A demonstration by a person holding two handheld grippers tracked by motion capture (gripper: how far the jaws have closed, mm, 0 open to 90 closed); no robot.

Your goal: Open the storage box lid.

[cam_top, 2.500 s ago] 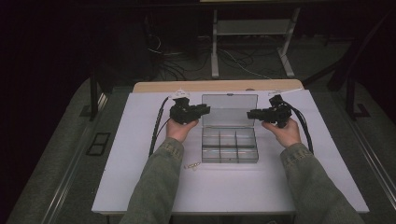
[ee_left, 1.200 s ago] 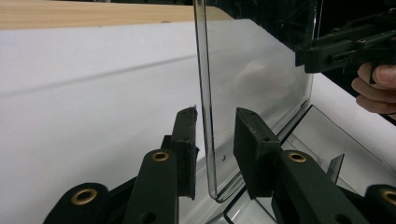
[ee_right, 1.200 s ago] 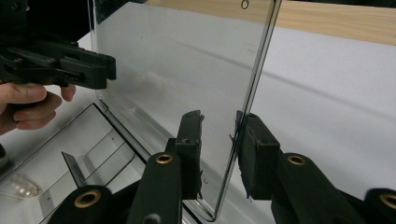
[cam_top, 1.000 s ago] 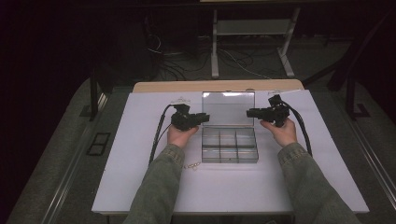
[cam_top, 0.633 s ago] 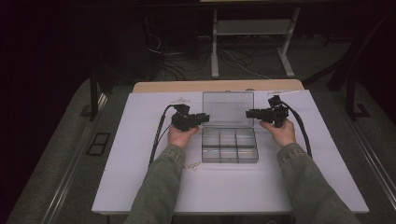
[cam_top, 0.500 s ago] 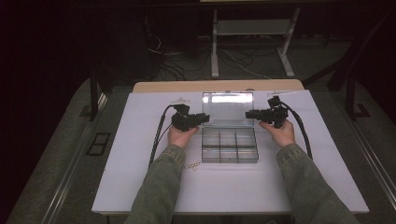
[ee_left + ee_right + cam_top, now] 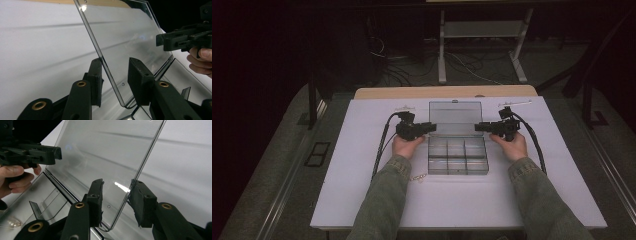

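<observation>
A: Since the earlier frame, both sets of jaws have been opening and the lid (image 7: 455, 117) is tipped further back. Its side edges are straddled by the left gripper (image 7: 113, 78) and right gripper (image 7: 116, 200), pads apart, nothing clamped.

B: Where is the box (image 7: 457, 155) found?

A: Mid-worktop (image 7: 362, 190), between the hands; the lid's long axis is laid crosswise, each gripper equally near one end.

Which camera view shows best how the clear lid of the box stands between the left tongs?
The left gripper view: the lid edge stands between the two pads, with a gap on each side. The right gripper view shows its other edge between the right tongs. The high view shows the lid raised, small.
</observation>
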